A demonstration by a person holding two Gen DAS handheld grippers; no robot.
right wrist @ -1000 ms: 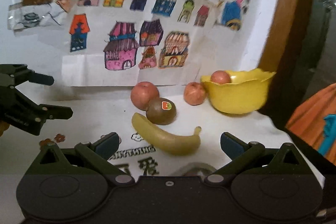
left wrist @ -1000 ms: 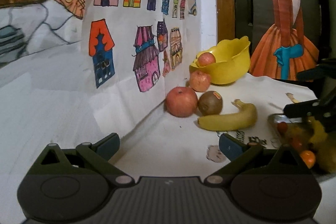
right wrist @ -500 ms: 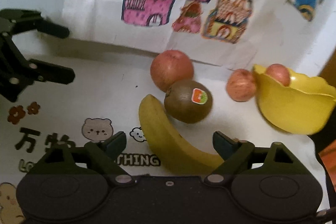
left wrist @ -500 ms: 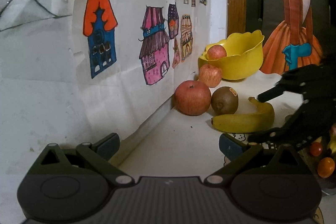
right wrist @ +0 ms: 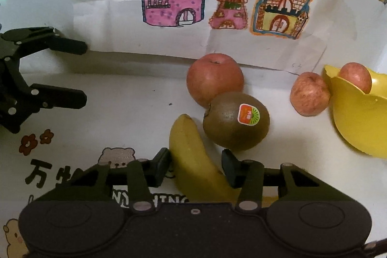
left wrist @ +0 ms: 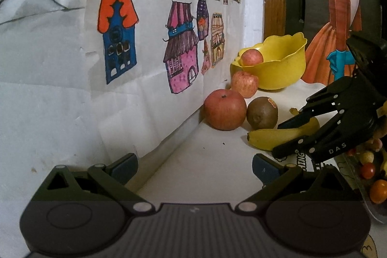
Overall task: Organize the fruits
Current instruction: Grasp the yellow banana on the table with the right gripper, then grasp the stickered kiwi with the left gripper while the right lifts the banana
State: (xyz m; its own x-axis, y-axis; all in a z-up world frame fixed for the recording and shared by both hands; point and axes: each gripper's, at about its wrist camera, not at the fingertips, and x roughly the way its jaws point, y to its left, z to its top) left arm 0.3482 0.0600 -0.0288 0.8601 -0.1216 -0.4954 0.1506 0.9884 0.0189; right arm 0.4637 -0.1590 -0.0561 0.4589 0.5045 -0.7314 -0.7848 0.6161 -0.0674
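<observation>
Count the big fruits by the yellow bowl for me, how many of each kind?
Apples: 3, a big one, a small one, and one inside the yellow bowl
Kiwi: 1
Banana: 1
Total: 5

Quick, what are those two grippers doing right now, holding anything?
Left gripper: open, holding nothing.
Right gripper: its fingers sit either side of the banana, partly closed; whether it grips yet cannot be told.
</observation>
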